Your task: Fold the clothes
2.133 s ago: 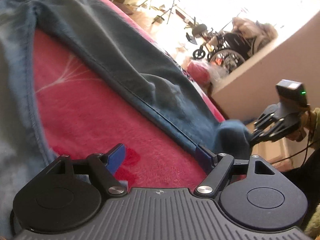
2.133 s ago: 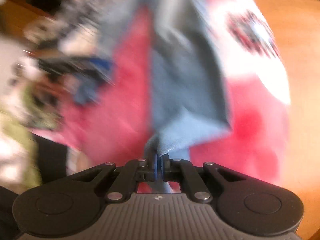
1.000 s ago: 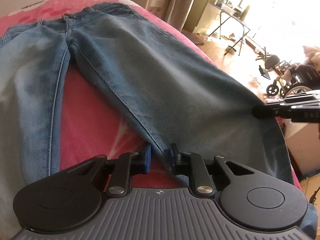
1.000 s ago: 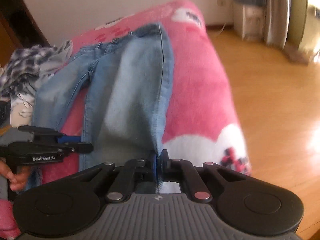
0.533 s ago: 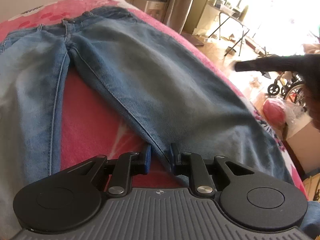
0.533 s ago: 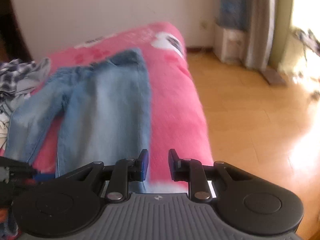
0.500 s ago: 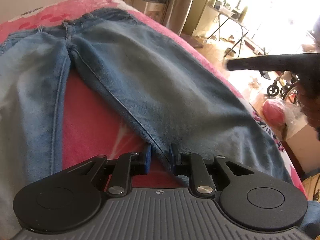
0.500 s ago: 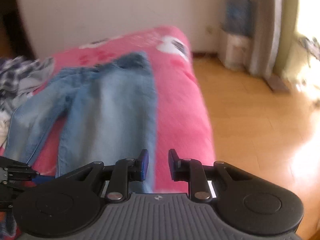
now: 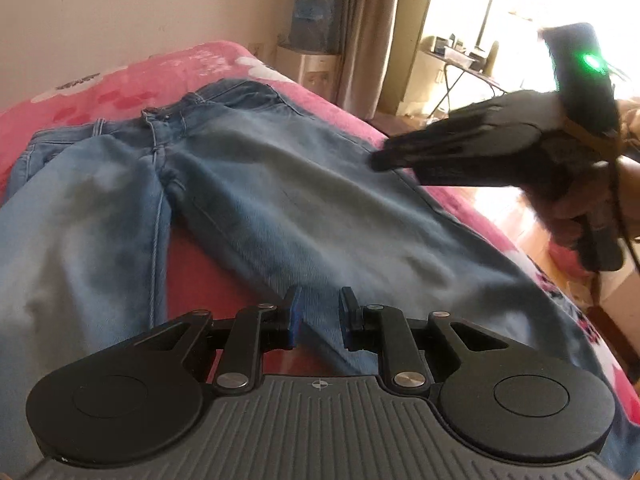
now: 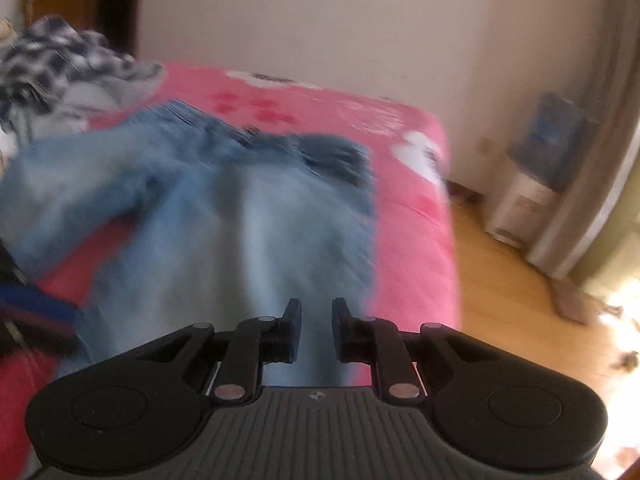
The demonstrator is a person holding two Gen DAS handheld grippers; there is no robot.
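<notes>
Jeans spread flat, both grippers free

Faded blue denim jeans (image 9: 248,184) lie flat on the pink fleece-covered bed (image 9: 120,84), legs spread apart. The left hand-held gripper (image 9: 319,316) hovers over the inner seam of one leg, jaws parted, gripping nothing. The right hand-held gripper (image 10: 316,326) hangs above the same leg, likewise parted and empty.

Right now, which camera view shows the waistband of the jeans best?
The left wrist view: the waistband is sharp, with belt loops and fly visible. In the right wrist view the waistband is blurred by motion.
</notes>
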